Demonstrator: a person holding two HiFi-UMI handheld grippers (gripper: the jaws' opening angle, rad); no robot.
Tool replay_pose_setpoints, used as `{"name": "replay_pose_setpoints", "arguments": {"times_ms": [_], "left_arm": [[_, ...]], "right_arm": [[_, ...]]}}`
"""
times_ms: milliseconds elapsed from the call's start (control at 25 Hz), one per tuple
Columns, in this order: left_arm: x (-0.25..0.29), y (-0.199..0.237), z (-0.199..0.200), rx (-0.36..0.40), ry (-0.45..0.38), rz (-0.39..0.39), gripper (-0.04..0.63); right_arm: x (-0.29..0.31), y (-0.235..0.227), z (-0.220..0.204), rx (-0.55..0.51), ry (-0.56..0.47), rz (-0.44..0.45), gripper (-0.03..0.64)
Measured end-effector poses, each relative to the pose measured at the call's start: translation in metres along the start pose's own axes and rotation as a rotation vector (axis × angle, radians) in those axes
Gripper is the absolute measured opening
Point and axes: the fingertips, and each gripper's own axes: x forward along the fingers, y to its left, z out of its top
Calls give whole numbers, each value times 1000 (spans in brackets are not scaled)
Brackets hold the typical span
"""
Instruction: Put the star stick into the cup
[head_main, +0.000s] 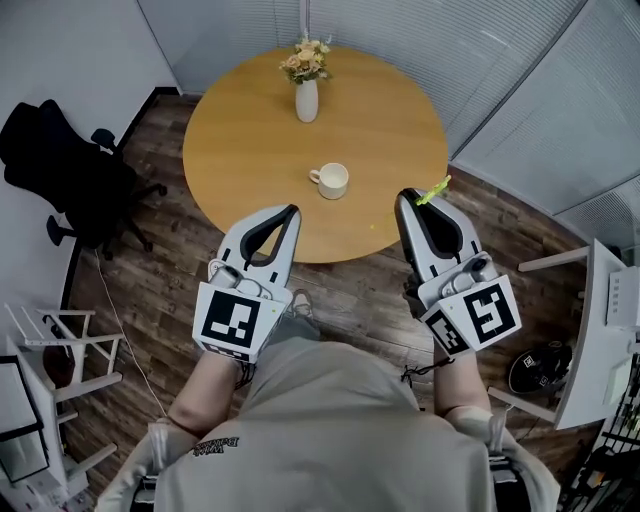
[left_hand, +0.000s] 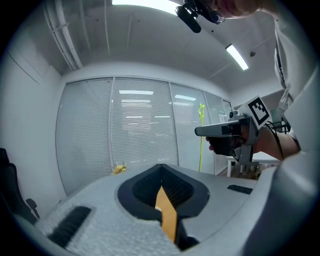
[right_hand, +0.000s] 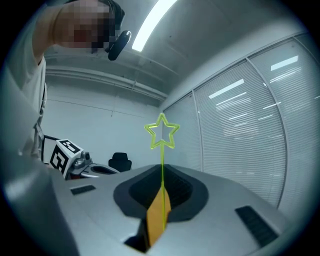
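The right gripper (head_main: 408, 198) has its jaws clenched on the thin yellow-green plastic star stick (right_hand: 162, 134), which stands straight up out of them with the open star at the top, held over the near edge of the round wooden table (head_main: 400, 120). The small white ceramic cup (head_main: 331, 180) sits mid-table, well apart from the stick. The left gripper (head_main: 290, 212) hangs at the table's near edge, jaws pressed together on nothing.
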Motion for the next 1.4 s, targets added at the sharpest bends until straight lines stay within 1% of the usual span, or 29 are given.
{"name": "replay_pose_setpoints", "arguments": {"times_ms": [120, 280, 400, 520, 640, 840, 1160, 1240, 1360, 1400], "left_arm": [[17, 22, -1, 6, -6, -26, 21], [31, 45, -3, -12, 1, -58, 21], [43, 60, -10, 6, 4, -79, 21], [53, 71, -14, 0, 12, -88, 21], [61, 77, -17, -31, 24, -81, 21], [72, 87, -25, -13, 43, -55, 21], [87, 80, -26, -36, 64, -20, 21], [94, 80, -27, -27, 64, -14, 21], [104, 83, -27, -19, 55, -3, 21], [108, 85, -26, -18, 51, 0, 21]], "right_arm": [[26, -8, 0, -1, 1, -23, 35], [56, -13, -4, 3, 4, -51, 35], [75, -16, -10, 11, 9, -60, 35], [89, -20, -16, 20, 21, -60, 35], [100, -26, -21, 18, 35, -55, 34], [106, -45, -20, 15, 32, -64, 35], [112, -67, -31, 52, 38, -37, 35], [116, -74, -35, 36, 44, -35, 35], [124, -83, -46, -39, 68, -44, 35], [127, -86, -49, -49, 74, -43, 35]]}}
